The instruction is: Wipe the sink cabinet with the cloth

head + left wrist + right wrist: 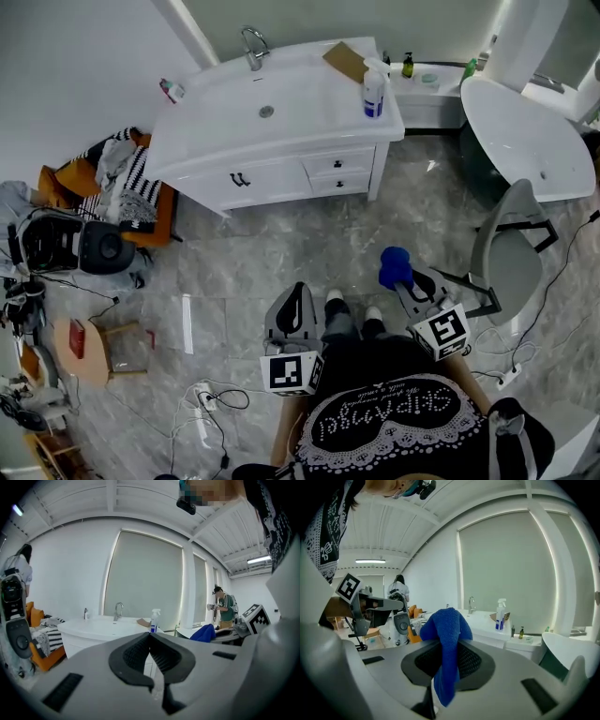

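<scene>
Cloth (444,631) clamped btwn right hand-held gripper (442,645) jaws.

Grey marble floor (281,253), white sink cabinet (281,173) standing on it; spray bottle (374,92), cardboard (345,60) on top

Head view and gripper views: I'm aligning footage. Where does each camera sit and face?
Head view: on the person's head, steeply down at floor and sink cabinet; shows torso, shoes, left tool, right tool.
Left gripper view: rides the left tool, faces the cabinet along shut, empty jaws.
Right gripper view: rides the right tool, faces the cabinet past the cloth it grips.
Both gripper views share the spray bottle.
</scene>
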`<state>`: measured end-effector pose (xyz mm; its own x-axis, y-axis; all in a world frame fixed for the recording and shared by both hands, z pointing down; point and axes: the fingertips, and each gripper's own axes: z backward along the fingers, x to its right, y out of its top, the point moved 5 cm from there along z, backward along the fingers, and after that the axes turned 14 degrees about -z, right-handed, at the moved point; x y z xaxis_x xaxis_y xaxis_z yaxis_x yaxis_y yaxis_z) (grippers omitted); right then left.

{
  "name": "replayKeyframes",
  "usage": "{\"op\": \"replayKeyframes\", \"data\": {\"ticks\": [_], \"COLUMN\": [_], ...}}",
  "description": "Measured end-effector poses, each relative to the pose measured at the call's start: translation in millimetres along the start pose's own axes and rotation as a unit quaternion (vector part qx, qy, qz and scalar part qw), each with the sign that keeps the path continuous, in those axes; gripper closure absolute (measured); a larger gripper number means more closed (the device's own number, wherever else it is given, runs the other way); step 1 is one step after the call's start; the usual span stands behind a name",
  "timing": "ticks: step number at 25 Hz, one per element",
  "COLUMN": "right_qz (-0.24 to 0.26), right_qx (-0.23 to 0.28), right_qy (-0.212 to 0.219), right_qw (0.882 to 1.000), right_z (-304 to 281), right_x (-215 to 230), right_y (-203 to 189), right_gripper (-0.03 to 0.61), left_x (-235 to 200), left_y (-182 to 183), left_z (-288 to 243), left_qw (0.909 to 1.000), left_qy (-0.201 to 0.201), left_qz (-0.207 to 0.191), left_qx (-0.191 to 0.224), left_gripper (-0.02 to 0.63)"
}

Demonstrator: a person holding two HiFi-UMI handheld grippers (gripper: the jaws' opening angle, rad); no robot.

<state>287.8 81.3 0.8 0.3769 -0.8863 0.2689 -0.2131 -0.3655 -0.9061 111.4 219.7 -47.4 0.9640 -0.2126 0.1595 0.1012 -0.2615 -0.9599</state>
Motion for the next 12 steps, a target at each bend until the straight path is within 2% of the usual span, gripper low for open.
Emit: {"op": "replayKeyframes", "data": {"ticks": [5,12], "right_qz": [-0.001,-0.014], "right_qx": [0.012,0.021], "right_qy": [-0.007,-0.043], "right_qw": [1.0,0.999], "right_z": [-48,-87], "right_x": [-16,-26], "right_y": [23,35], "right_gripper": [0.517,0.517], "left_x": [-50,-99], "left_y": [2,-5], "left_z": [-19,-44], "left_qw": [0.9999,0.9993], "left_qy": [-0.005,-0.033], "left_qz": [-0.015,-0.018], "left_qx": [0.006,0.003], "left_gripper": [0.609,0.609]}}
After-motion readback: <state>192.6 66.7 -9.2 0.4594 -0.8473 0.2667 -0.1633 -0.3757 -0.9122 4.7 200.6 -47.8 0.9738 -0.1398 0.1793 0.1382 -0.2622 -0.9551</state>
